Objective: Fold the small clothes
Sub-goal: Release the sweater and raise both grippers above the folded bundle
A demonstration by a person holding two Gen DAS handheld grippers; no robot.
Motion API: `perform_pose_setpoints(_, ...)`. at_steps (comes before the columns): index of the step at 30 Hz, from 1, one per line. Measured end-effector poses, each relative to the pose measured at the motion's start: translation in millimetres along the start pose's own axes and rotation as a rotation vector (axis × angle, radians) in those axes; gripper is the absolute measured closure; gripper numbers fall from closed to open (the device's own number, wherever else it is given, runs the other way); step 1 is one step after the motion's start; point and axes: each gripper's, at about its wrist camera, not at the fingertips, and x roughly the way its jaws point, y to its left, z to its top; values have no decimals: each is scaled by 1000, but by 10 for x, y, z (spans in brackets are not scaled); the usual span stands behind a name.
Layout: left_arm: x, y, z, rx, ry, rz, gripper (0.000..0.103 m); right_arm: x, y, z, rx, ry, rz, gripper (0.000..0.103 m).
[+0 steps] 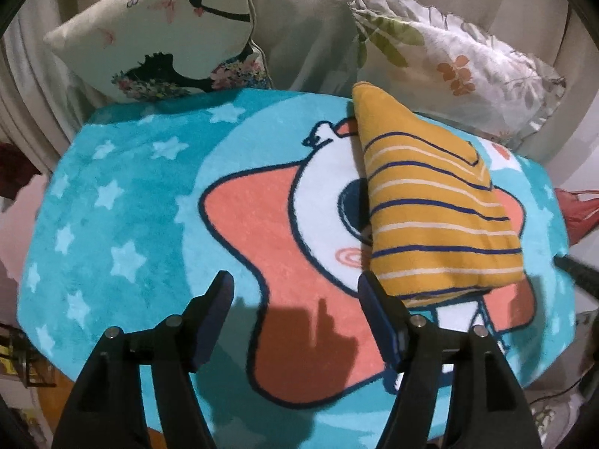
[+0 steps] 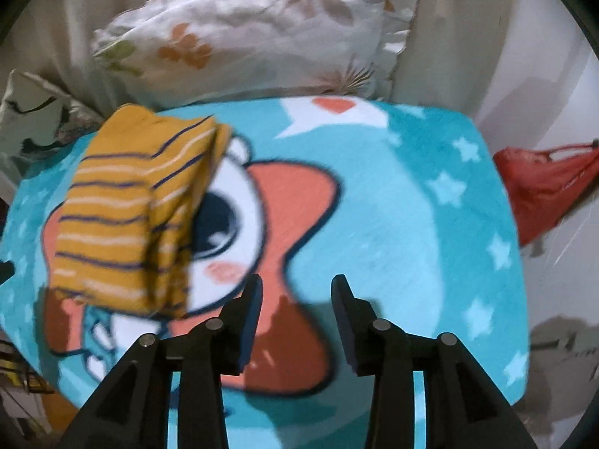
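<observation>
A small yellow garment with navy and cream stripes (image 1: pixel 430 202) lies folded into a narrow bundle on a turquoise cartoon mat (image 1: pixel 123 194). My left gripper (image 1: pixel 295 280) hovers open over the mat, its right finger just at the bundle's near left corner, nothing between the pads. In the right wrist view the same folded garment (image 2: pixel 123 217) lies at the left of the mat (image 2: pixel 430 224). My right gripper (image 2: pixel 297 284) stands open to the right of the garment, above the mat's orange star, holding nothing.
A white cushion with a black figure print (image 1: pixel 161 33) and a floral pillow (image 1: pixel 456 56) lean against the beige sofa back behind the mat. A red cloth (image 2: pixel 554 191) lies off the mat's right edge. Part of the other tool (image 1: pixel 580 273) shows at the right.
</observation>
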Motion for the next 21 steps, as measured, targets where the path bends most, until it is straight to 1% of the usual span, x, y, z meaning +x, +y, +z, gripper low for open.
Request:
perform_pose_setpoints(4, 5, 16, -70, 35, 20, -51, 35, -8, 407, -260, 16, 20, 19, 58)
perform_pose_setpoints(6, -6, 18, -116, 58, 22, -66, 35, -35, 590, -354, 27, 16, 26, 58)
perform_pose_setpoints(11, -31, 59, -217, 100, 39, -106, 35, -92, 878, -523, 110, -1, 68, 57)
perform_pose_setpoints(13, -61, 56, -239, 123, 33, -101, 35, -126, 1002, -572, 133, -16, 72, 56)
perform_pose_setpoints(17, -116, 66, -279, 179, 11, -66, 34, -190, 1204, -639, 149, -35, 71, 50)
perform_pose_setpoints(21, -127, 142, -301, 201, 1, -42, 34, -184, 1303, -705, 173, -30, 73, 49)
